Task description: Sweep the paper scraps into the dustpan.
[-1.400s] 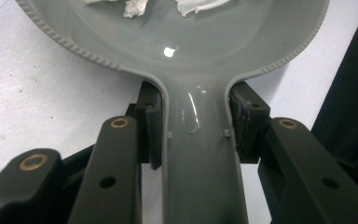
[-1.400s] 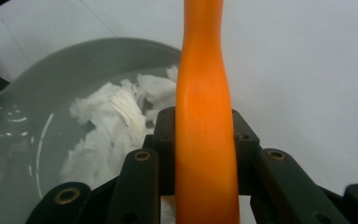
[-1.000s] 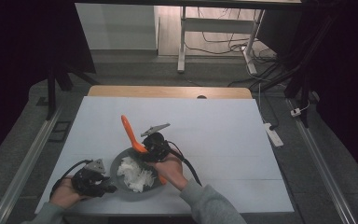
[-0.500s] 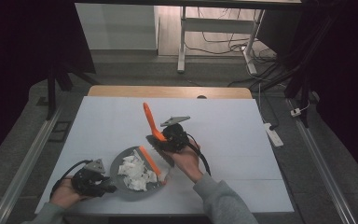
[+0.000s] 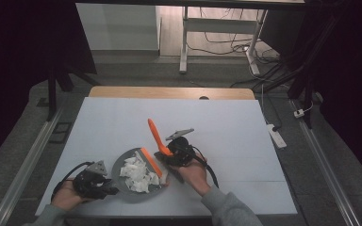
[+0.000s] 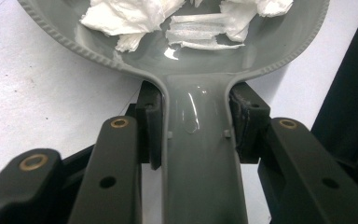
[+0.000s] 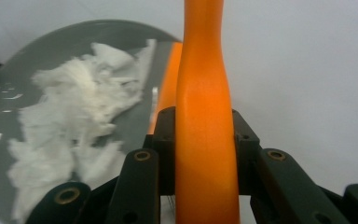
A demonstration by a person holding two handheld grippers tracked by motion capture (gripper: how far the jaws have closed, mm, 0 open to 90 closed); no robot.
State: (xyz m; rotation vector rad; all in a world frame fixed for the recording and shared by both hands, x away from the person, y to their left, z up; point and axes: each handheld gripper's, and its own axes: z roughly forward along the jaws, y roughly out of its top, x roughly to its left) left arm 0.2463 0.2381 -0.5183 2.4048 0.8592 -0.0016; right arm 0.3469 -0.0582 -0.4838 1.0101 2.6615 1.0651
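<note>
Near the table's front edge, your left gripper has its jaws clamped on the grey pan's handle. Shredded white paper lies in the pan. Your right gripper pinches an orange spatula by its handle, blade seemingly resting on the pan's right rim.
</note>
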